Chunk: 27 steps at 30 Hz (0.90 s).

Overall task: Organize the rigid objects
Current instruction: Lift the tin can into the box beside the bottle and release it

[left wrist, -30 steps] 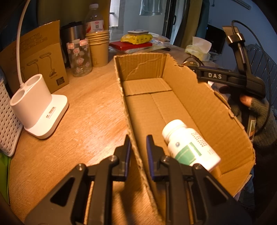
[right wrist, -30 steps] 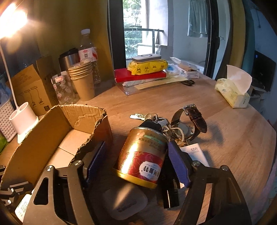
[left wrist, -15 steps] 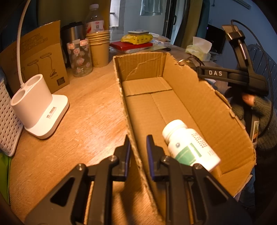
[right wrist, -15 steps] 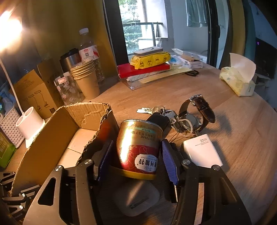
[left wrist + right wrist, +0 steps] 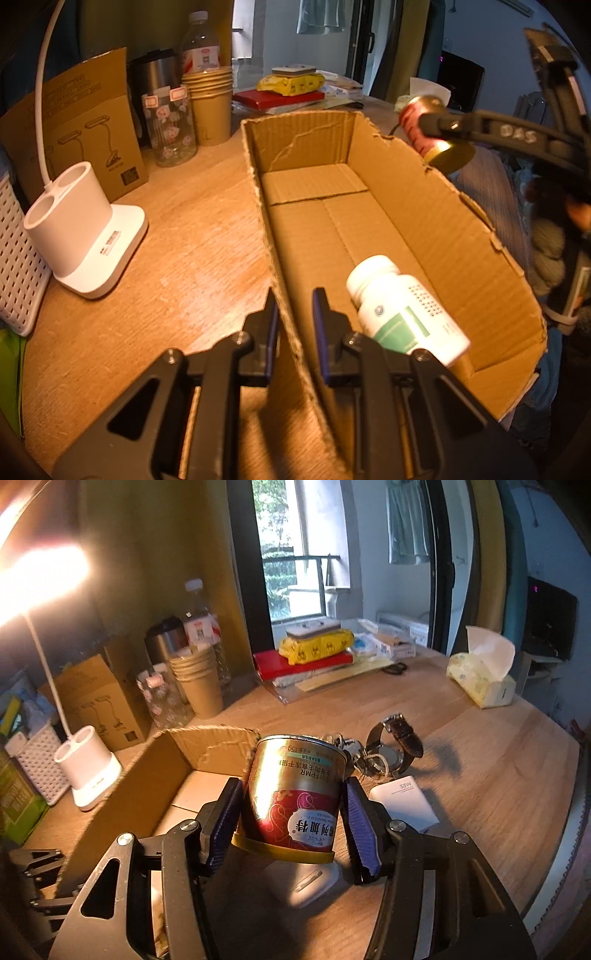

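My left gripper (image 5: 293, 306) is shut on the near left wall of an open cardboard box (image 5: 461, 229). A white pill bottle (image 5: 402, 314) with a green label lies on its side inside the box near me. My right gripper (image 5: 291, 805) is shut on a red and gold tin can (image 5: 295, 794) and holds it in the air above the box's right wall (image 5: 122, 790). The can also shows in the left wrist view (image 5: 428, 133), above the box's far right edge. A wristwatch (image 5: 395, 746), keys (image 5: 347, 744), a white power bank (image 5: 402, 805) and a white case (image 5: 310, 882) lie on the table below.
A white lamp base (image 5: 85, 229) and a white basket (image 5: 18, 254) stand left of the box. A jar (image 5: 170, 125), paper cups (image 5: 210, 107), a flask and a water bottle stand behind it. A tissue pack (image 5: 480, 679) and stacked books (image 5: 306, 657) sit further back.
My right gripper has closed on the tin can, lifted it off the table and carried it left toward the box. My left gripper has stayed on the box wall.
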Motion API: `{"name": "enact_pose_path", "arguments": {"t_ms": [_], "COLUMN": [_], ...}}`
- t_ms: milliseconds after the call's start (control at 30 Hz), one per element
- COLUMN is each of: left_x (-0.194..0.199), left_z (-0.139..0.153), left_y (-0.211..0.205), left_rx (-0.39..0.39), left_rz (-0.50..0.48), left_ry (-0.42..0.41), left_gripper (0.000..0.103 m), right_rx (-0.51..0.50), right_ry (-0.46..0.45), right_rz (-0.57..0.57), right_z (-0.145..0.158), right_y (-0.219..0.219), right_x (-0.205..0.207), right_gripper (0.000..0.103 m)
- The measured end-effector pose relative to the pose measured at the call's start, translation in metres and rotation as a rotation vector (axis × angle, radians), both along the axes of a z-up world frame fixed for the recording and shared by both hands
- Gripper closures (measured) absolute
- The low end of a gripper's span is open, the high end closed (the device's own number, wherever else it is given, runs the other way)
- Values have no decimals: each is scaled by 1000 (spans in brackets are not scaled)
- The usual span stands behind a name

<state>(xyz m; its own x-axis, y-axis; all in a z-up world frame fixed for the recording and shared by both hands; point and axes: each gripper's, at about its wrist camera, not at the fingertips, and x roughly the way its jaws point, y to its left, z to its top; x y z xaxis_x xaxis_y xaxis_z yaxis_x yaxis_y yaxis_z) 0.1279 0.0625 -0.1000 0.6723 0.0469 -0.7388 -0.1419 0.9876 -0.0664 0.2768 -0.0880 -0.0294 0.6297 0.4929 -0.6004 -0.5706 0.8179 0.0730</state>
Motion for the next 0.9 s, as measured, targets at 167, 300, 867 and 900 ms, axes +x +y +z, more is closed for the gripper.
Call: {"name": "enact_pose_path", "arguments": {"t_ms": [167,300,867,900], "left_x": [0,0,1,1], "left_z": [0,0,0,0], "left_y": [-1,-1,-1,-2], "left_rx": [1,3,5,6], "left_rz": [-4,-4,-4,-5], "left_ry": [0,-1,-1,-2], "left_gripper": [84,84,84,84], "right_rx": [19,36,46,42], "right_ry": [-47,-84,-98,-93], "right_rz": [28,62,216,224], "right_z": [23,40,49,46], "right_y": [-3,-1,30,32], "right_x": [-26,-48,-101,-103], "right_gripper": [44,44,44,44]}}
